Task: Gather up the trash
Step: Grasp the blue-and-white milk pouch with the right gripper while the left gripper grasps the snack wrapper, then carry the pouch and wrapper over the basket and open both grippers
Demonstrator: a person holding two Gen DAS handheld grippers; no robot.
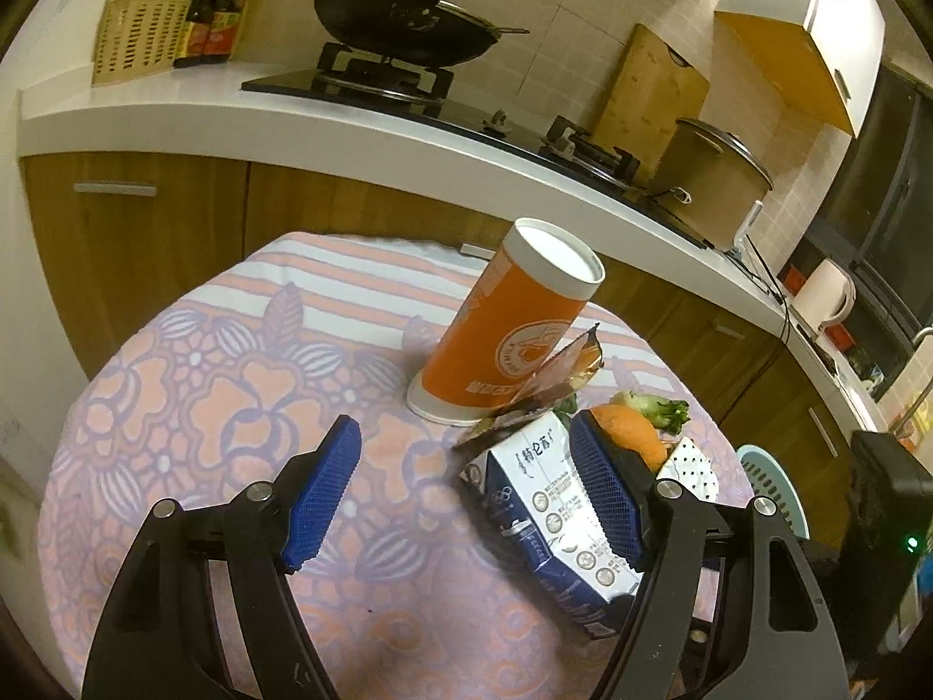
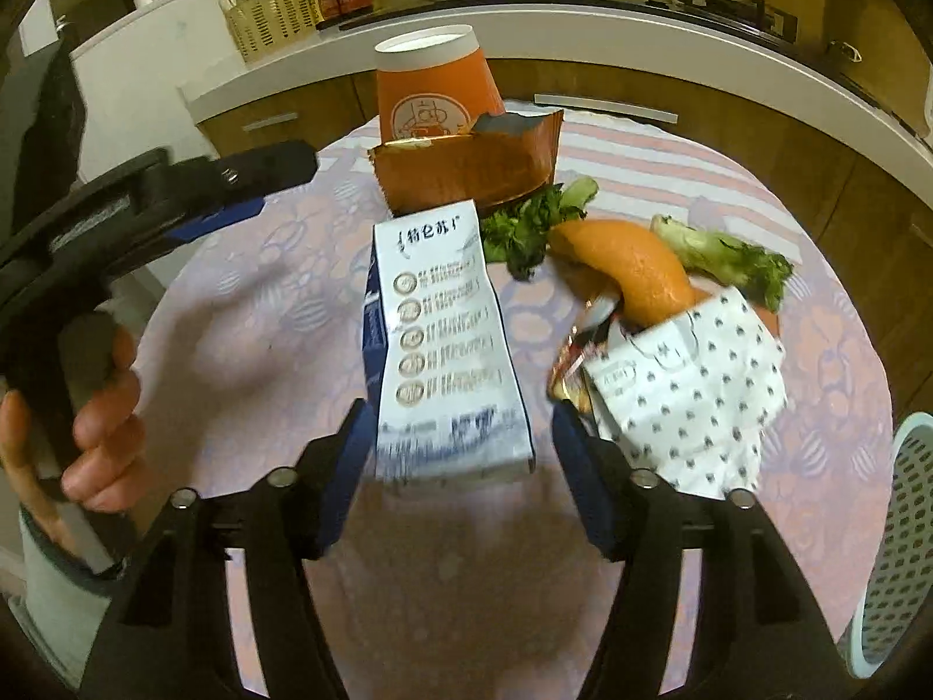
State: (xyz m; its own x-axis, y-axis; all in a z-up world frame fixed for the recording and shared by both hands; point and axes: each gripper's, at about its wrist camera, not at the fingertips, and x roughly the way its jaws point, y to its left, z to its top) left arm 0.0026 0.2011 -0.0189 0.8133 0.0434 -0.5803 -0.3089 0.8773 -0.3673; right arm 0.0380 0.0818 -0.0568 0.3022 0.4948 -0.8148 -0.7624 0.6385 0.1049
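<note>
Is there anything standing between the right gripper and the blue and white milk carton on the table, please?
Nothing visible does. The right gripper is open, with the blue and white milk carton already between its fingers; the pads do not press on it. The white dotted paper wrapper lies just outside the right finger.

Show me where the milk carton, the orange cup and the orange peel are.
milk carton (image 2: 443,338): right wrist view, its white printed face.
orange cup (image 1: 513,338): left wrist view, its orange side wall.
orange peel (image 2: 635,268): right wrist view, its curved outer skin.
</note>
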